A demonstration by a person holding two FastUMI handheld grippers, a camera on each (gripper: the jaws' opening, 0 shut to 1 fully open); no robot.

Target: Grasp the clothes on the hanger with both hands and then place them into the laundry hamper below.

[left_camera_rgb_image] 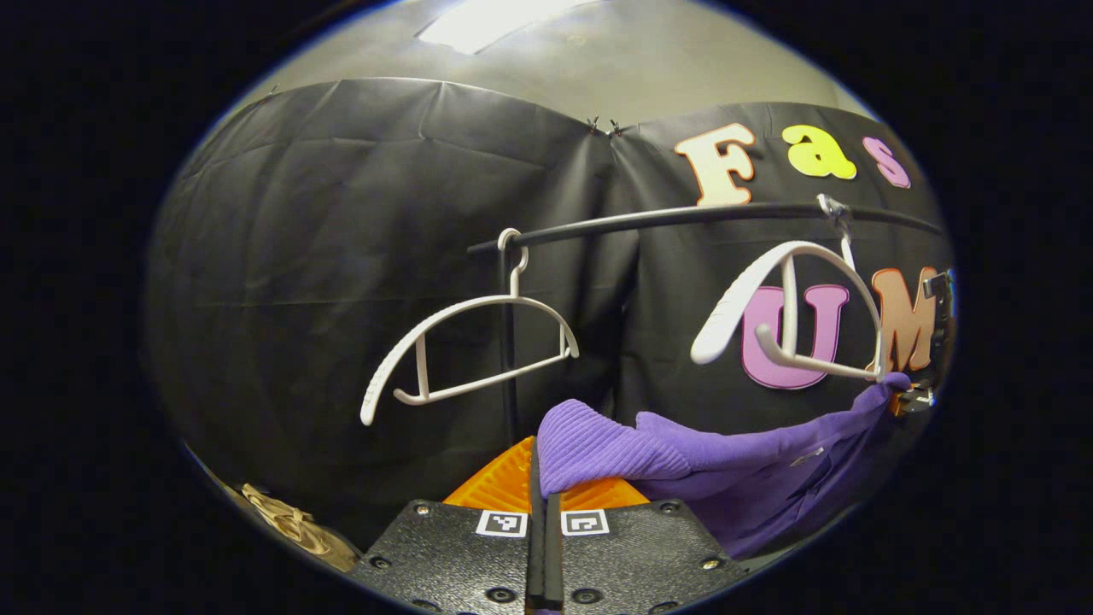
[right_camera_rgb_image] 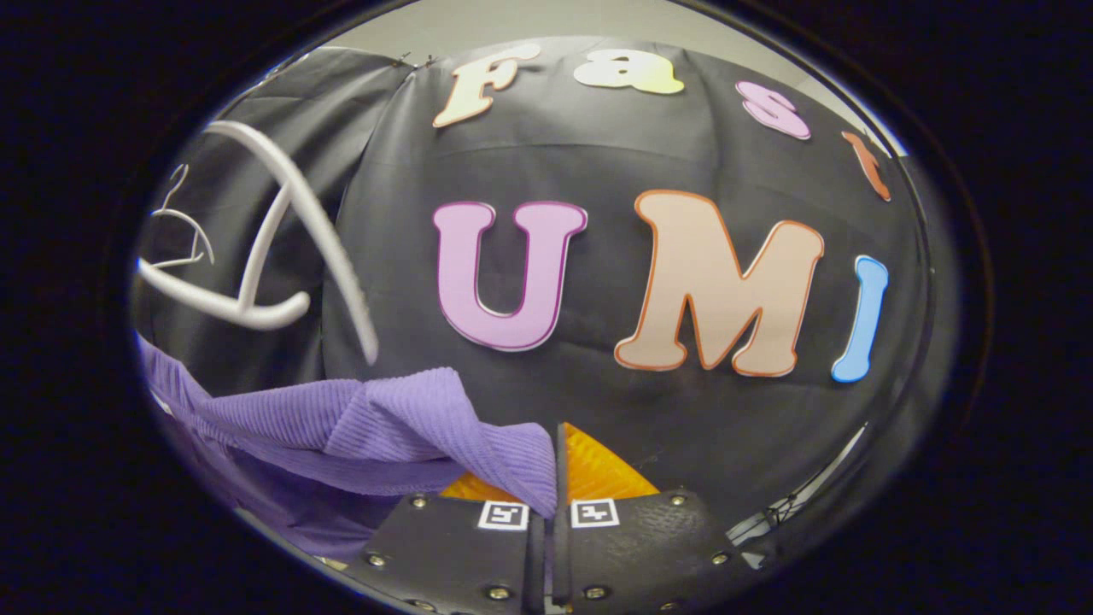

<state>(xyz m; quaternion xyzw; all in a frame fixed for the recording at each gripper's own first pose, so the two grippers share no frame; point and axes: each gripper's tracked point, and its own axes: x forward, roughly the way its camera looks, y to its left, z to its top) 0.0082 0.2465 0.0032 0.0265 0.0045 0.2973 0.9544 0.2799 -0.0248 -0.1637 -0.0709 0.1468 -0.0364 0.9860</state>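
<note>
A purple knit garment (left_camera_rgb_image: 683, 461) stretches between my two grippers, off its hanger. My left gripper (left_camera_rgb_image: 538, 465) is shut on one end of the cloth, which bunches over its right finger. My right gripper (right_camera_rgb_image: 557, 461) is shut on the other end of the purple garment (right_camera_rgb_image: 401, 418), which drapes away to the left. In the left gripper view the right gripper (left_camera_rgb_image: 926, 376) shows at the far right, holding the cloth's far end. A bare white hanger (left_camera_rgb_image: 794, 316) hangs on the black rail (left_camera_rgb_image: 683, 218) just above the garment. That same white hanger (right_camera_rgb_image: 273, 265) hangs at the upper left of the right gripper view.
A second bare white hanger (left_camera_rgb_image: 470, 350) hangs at the left end of the rail, by its black upright post (left_camera_rgb_image: 509, 376). A tan woven rim (left_camera_rgb_image: 295, 525), perhaps the hamper, peeks in at the lower left. Black booth cloth closes the back.
</note>
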